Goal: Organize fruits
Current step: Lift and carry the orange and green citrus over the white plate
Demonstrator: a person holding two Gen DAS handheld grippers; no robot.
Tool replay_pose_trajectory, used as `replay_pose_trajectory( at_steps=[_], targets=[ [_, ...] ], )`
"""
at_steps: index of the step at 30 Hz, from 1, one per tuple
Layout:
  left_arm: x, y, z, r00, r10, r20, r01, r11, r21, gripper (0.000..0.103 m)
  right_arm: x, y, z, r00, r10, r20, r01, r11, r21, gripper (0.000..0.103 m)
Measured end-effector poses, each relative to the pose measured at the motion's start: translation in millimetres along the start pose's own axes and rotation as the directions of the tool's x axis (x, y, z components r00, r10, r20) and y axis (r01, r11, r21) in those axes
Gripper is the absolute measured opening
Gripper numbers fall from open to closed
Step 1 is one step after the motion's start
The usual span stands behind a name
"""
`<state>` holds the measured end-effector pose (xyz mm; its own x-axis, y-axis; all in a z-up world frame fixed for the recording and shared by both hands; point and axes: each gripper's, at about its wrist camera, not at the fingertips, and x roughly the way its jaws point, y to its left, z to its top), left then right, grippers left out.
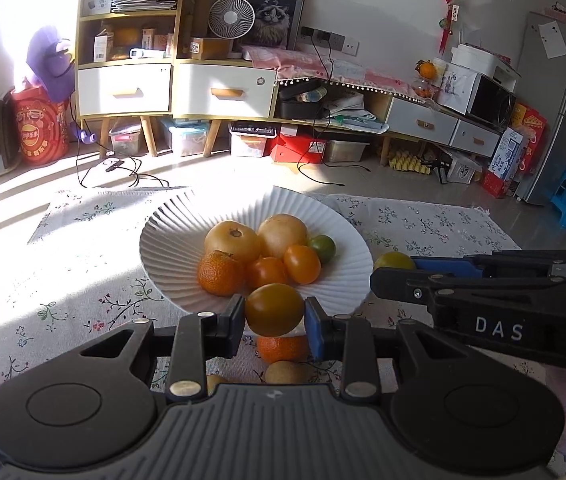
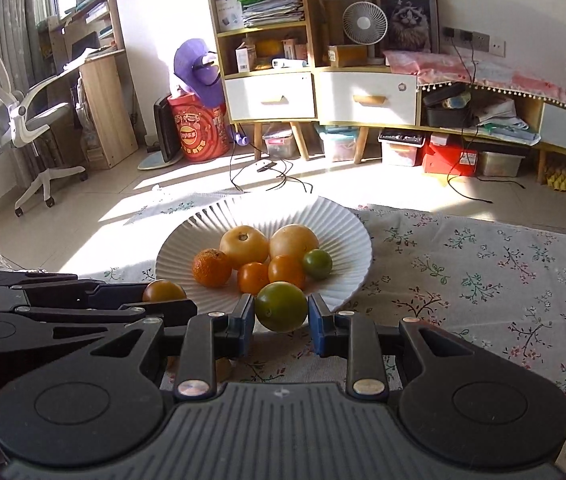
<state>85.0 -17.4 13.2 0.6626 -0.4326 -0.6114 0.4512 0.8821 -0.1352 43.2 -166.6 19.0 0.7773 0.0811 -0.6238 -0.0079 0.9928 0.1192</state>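
A white ribbed plate (image 1: 171, 240) (image 2: 335, 216) on the floral cloth holds several fruits: two pale yellow ones, a mandarin (image 1: 219, 273) (image 2: 211, 267), orange tomatoes and a small green one (image 1: 322, 248) (image 2: 317, 263). My left gripper (image 1: 274, 316) is shut on a yellow-brown tomato (image 1: 274, 309), held just in front of the plate's near rim; it shows in the right wrist view (image 2: 163, 291) too. My right gripper (image 2: 281, 314) is shut on a green-yellow tomato (image 2: 281, 306), also at the near rim; it shows in the left wrist view (image 1: 393, 261).
Below the left gripper, a mandarin (image 1: 283, 349) and a kiwi (image 1: 286, 372) lie on the cloth (image 1: 63, 280). The two grippers are close side by side. Beyond the table are tiled floor, cables, cabinets (image 2: 315, 92) and an office chair (image 2: 15, 120).
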Motion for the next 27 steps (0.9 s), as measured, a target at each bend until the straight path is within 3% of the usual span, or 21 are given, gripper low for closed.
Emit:
replay_pose_trajectory(
  at_steps=[9, 27],
  targets=[
    [20, -1, 2, 1.0, 0.027, -0.008, -0.026, 0.998, 0.065, 0.018, 19, -16, 8, 0.999, 0.025, -0.03, -0.024, 0.999, 0.027, 0.026],
    [45, -3, 5, 0.999, -0.014, -0.043, 0.017, 0.996, 0.082, 0.019, 40, -27, 15, 0.997, 0.03, -0.07, -0.03, 1.0, 0.002, 0.026]
  ],
)
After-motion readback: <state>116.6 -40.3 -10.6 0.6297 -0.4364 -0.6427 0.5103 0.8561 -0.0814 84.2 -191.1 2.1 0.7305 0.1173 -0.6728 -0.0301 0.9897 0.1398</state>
